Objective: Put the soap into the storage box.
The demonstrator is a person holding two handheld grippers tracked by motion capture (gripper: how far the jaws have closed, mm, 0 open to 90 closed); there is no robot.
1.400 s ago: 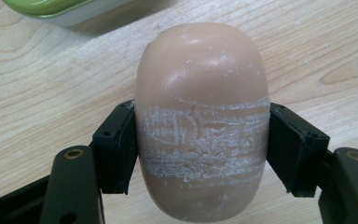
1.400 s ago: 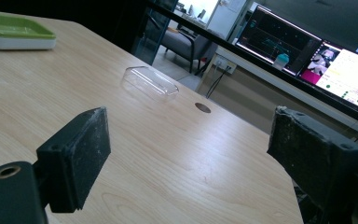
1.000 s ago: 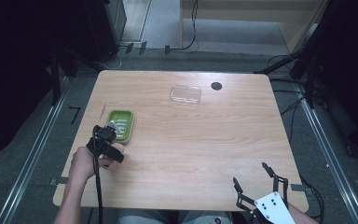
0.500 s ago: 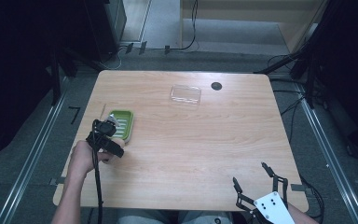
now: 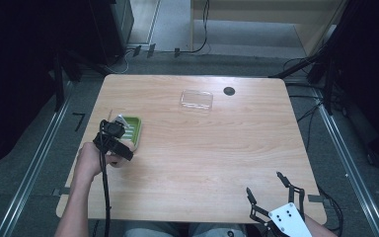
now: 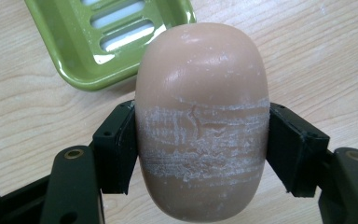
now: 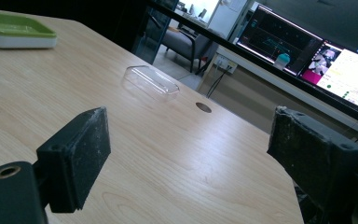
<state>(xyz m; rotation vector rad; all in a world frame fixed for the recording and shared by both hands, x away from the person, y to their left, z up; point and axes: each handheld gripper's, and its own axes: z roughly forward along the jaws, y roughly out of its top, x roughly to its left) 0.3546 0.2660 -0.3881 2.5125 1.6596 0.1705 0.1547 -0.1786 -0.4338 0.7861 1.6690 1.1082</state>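
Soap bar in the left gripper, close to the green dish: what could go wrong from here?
1. The soap is rounded and held only by its sides, its surface flaking white where the left gripper clamps it; it could slip or twist out.
2. It sits beside the green dish, not over it; releasing now would probably drop it on the table.
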